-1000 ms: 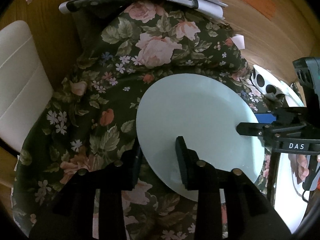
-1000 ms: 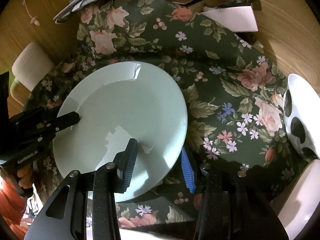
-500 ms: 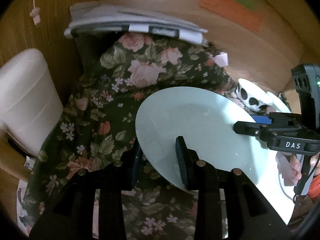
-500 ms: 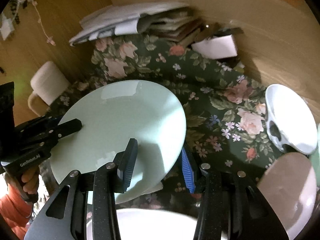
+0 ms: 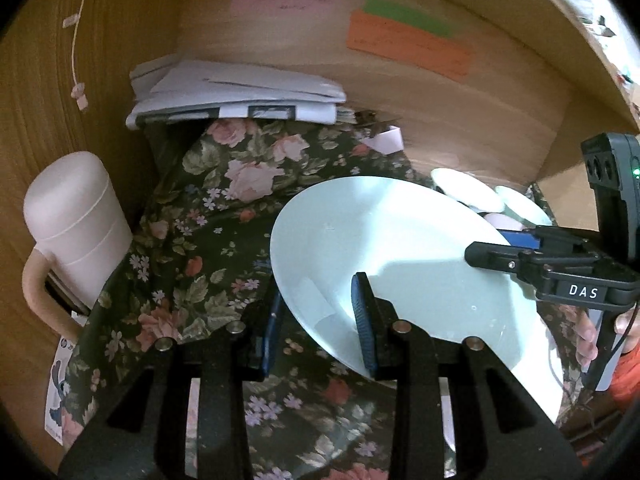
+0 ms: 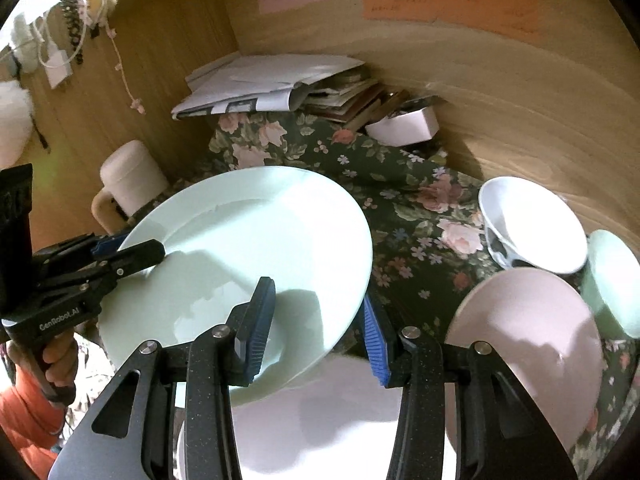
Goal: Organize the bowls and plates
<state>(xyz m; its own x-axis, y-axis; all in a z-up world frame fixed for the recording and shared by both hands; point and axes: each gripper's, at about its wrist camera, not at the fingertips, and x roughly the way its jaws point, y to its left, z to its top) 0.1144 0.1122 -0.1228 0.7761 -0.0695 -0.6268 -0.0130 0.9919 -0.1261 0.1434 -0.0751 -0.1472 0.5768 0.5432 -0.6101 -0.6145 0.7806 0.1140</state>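
A pale green plate (image 5: 400,248) hangs tilted above the floral cloth (image 5: 224,208), held from both sides. My left gripper (image 5: 318,320) is shut on its near-left rim, one blue pad under the rim and one on top. In the right wrist view the same plate (image 6: 248,248) sits between the pads of my right gripper (image 6: 316,328), shut on its near-right rim. Each gripper shows in the other's view: the right gripper (image 5: 492,254) at the plate's right edge, the left gripper (image 6: 132,250) at its left edge.
On the right stand a white bowl with black spots (image 6: 532,224), a pink dish (image 6: 528,340) and a green bowl (image 6: 612,280). A white plate (image 6: 320,420) lies below my right gripper. A white mug (image 5: 72,220) stands left. Stacked papers (image 5: 236,96) and a white box (image 6: 404,126) line the wooden wall.
Both grippers have risen with the green plate, lifting it off the cloth. More of the wall shows, and the bowls on the right and the white plate below have come into view.
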